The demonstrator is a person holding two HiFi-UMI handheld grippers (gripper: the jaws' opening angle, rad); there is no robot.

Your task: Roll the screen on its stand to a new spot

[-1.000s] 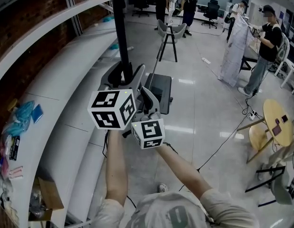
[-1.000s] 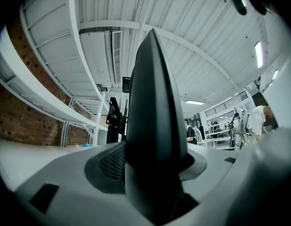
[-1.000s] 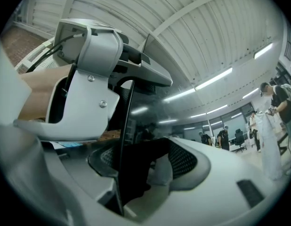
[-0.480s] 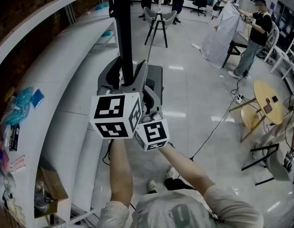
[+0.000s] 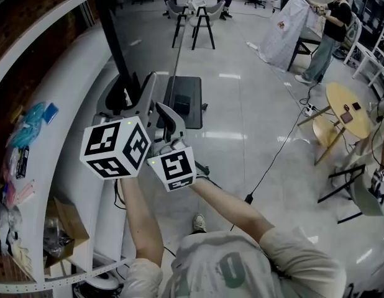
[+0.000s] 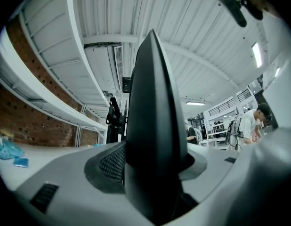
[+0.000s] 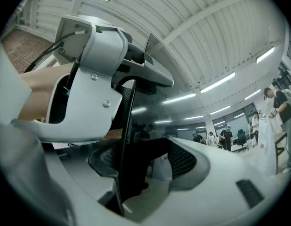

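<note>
Rolling on, the stand [image 5: 115,48] has drifted left in my view, nearer the stools [image 5: 193,18], since a second ago. My left gripper [image 6: 152,182] and right gripper [image 7: 138,168] both clamp the screen [image 6: 154,102], just ahead of me beside the white shelf [image 5: 68,98]. I judge the move midway, with parking and letting go still left.

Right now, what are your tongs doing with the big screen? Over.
Left tongs and right tongs clamped on the screen edge. Stand base on floor just ahead. Floor cable off to the right, stool further ahead.
</note>
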